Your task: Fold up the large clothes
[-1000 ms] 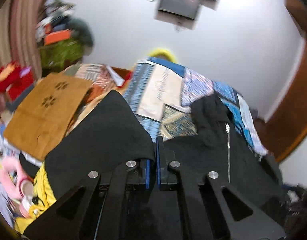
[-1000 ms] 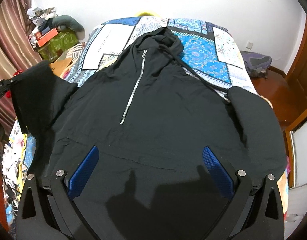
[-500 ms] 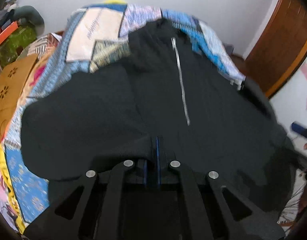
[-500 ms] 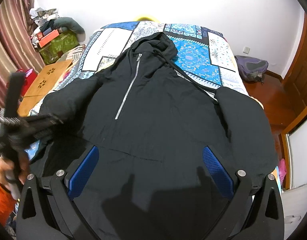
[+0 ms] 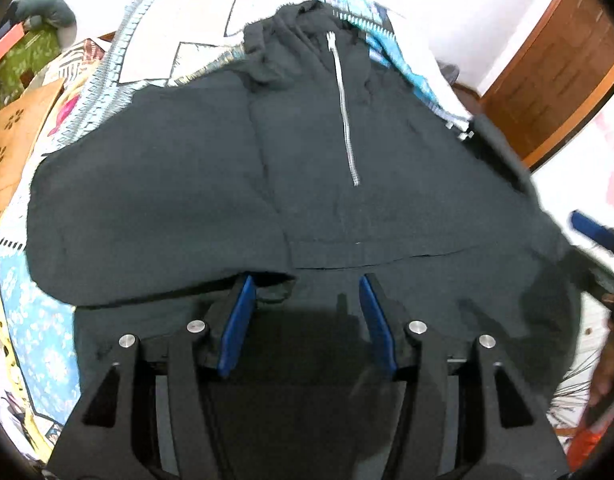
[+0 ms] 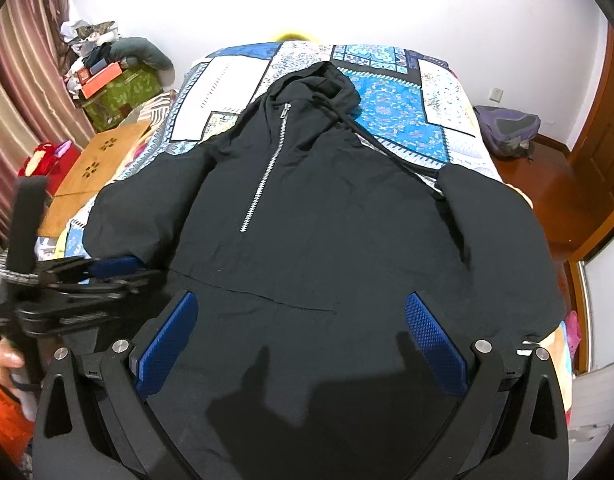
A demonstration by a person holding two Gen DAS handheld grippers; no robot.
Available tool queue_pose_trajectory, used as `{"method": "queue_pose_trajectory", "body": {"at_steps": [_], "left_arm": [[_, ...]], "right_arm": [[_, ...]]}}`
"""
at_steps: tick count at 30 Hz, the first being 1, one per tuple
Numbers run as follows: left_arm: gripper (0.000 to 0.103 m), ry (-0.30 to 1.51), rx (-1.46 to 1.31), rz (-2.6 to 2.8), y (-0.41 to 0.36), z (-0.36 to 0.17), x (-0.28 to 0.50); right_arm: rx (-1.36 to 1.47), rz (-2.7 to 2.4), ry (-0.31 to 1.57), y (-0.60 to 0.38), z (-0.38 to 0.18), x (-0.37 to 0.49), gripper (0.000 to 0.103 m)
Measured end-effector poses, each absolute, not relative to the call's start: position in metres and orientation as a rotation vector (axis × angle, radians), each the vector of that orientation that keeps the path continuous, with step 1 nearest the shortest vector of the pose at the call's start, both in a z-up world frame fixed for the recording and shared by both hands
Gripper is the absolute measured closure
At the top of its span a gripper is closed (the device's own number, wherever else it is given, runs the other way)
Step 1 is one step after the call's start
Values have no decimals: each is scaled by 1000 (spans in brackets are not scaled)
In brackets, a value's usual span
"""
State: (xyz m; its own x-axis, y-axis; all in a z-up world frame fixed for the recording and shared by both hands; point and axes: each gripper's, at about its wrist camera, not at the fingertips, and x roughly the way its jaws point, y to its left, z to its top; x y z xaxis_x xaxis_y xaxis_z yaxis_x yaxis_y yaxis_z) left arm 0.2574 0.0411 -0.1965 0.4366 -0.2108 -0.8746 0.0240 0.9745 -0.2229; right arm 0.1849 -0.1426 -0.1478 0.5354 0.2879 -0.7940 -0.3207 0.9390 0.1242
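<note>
A black zip hoodie (image 6: pixel 327 220) lies face up on a patchwork quilt (image 6: pixel 391 112), hood toward the far wall. Its left sleeve (image 5: pixel 155 208) is folded in against the body, and the cuff edge lies by my left gripper's (image 5: pixel 306 278) left fingertip. That gripper's jaws are opening just above the hoodie's lower front, and the blue pads (image 5: pixel 237 320) press on nothing. It also shows in the right wrist view as the left gripper (image 6: pixel 123 270). My right gripper (image 6: pixel 301 298) hangs wide open over the pocket seam with nothing gripped. The right sleeve (image 6: pixel 495 232) drapes toward the bed's right edge.
A brown wooden board (image 6: pixel 95 164) leans at the bed's left side, with a green box (image 6: pixel 119 88) of clutter and a curtain behind it. A purple backpack (image 6: pixel 507 128) lies on the floor to the right, near a wooden door (image 6: pixel 603 160).
My left gripper carried the left sleeve from beside the bed over onto the hoodie, sank toward it, then its jaws parted and let the sleeve go. The right gripper stayed put.
</note>
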Motion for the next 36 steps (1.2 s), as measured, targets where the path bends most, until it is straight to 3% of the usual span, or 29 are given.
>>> {"method": "queue_pose_trajectory", "body": {"at_steps": [5,9,16,25,29,36], "left_arm": [[40,999,-280,-65,89,-164,237],[39,949,-390,41,145,-157,228],[39,969,-697,104,229,-198,215],[39,1017,-988,125,262,-267,226],[68,979,-969,153,263,-270,233],[93,873,-704,238,243,-222,245]], "right_arm": [[-36,376,938,-136,-149,185,0],[-29,379,938,-131,-149,185,0],[-24,381,957,-123,-154,188,0],[-36,366,978,-120,-160,191,0],[-35,354,989,-123,-162,193,0],[-10,335,986,-137,-164,195,0]]}}
